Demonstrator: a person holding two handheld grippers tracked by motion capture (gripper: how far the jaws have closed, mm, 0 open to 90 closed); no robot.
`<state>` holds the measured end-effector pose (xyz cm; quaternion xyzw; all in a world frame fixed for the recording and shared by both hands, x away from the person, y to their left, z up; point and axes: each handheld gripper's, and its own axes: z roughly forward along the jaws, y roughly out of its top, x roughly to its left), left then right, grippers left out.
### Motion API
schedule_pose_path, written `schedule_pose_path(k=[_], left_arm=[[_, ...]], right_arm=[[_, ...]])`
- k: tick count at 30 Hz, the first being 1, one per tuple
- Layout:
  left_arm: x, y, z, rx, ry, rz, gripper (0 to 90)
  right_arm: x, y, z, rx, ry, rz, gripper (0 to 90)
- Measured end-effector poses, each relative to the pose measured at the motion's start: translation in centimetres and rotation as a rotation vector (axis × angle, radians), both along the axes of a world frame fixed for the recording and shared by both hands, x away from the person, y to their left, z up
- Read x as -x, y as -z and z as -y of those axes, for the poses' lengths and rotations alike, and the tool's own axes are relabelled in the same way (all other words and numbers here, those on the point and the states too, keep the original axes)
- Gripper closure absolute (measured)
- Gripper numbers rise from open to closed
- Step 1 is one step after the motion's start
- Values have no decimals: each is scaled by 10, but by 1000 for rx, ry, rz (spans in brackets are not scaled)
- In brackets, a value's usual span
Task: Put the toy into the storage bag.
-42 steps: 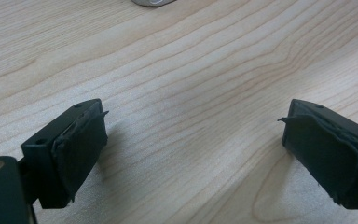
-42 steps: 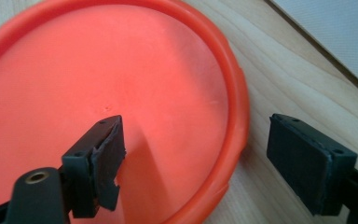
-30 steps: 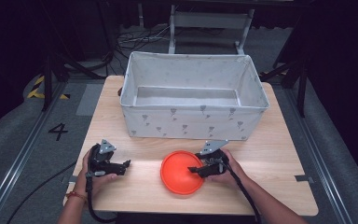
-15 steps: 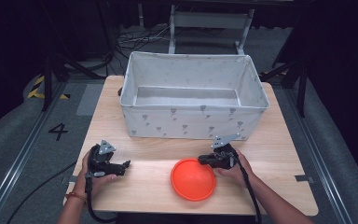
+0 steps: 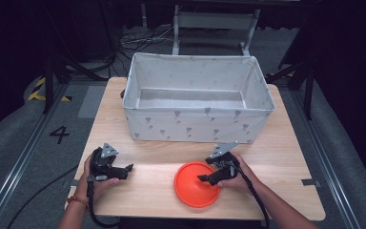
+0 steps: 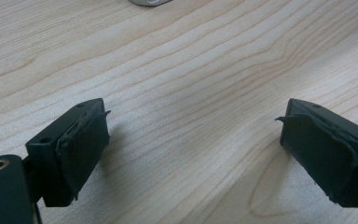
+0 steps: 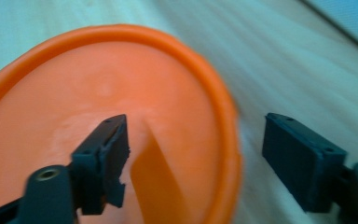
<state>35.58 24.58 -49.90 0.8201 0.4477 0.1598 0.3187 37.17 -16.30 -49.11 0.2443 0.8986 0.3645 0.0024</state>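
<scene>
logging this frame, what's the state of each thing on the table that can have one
fabric bin: upright, open-topped, nothing visible inside
orange plate: flat on the table, right way up, not gripped
left gripper: open over bare wood, holding nothing
right gripper: open, straddling the plate's rim, one of its fingers over the plate, the other outside

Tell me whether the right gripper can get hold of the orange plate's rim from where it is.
Probably yes. The right gripper is open, its jaws straddling the orange plate rim, nothing between them.
</scene>
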Motion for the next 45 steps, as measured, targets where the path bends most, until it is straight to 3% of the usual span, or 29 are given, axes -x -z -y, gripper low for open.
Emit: schedule_pose_path(k=[2, 4, 5, 6, 8, 11, 14, 16, 18, 23, 27, 31, 32, 38, 45], left_arm=[[0, 0, 0, 0, 0, 0, 83], [0, 0, 0, -1, 1, 0, 82], [0, 0, 0, 0, 1, 0, 82], [0, 0, 0, -1, 1, 0, 82], [0, 0, 0, 0, 1, 0, 82], [0, 0, 0, 0, 1, -1, 82], [0, 0, 0, 1, 1, 1, 81], [0, 0, 0, 1, 1, 0, 81], [0, 0, 0, 1, 0, 0, 81], [0, 0, 0, -1, -2, -1, 82], [0, 0, 0, 0, -4, -1, 83], [0, 0, 0, 0, -5, -1, 82], [0, 0, 0, 0, -5, -1, 82], [0, 0, 0, 0, -2, -1, 82], [0, 0, 0, 0, 0, 0, 81]], right_arm=[[5, 0, -2, 9, -34, 5, 217], [11, 0, -5, 51, -45, 74, 269], [13, 0, -5, 49, -48, 71, 292], [14, -1, -5, 48, -33, 68, 317], [14, -2, -3, 44, -11, 60, 451], [5, -2, 4, -4, 13, -1, 617], [0, -2, 6, -16, 0, -23, 653], [-5, -3, 6, -21, -12, -61, 689], [-7, -5, 8, -55, -18, -84, 729], [-8, -20, 12, -96, -50, -80, 796], [-1, -41, 15, -126, -103, -36, 826], [5, -57, 15, -90, -123, 43, 826], [5, -57, 15, -90, -123, 43, 826], [12, -81, 25, -13, -142, 164, 826], [18, -106, 33, 25, -171, 209, 827]])
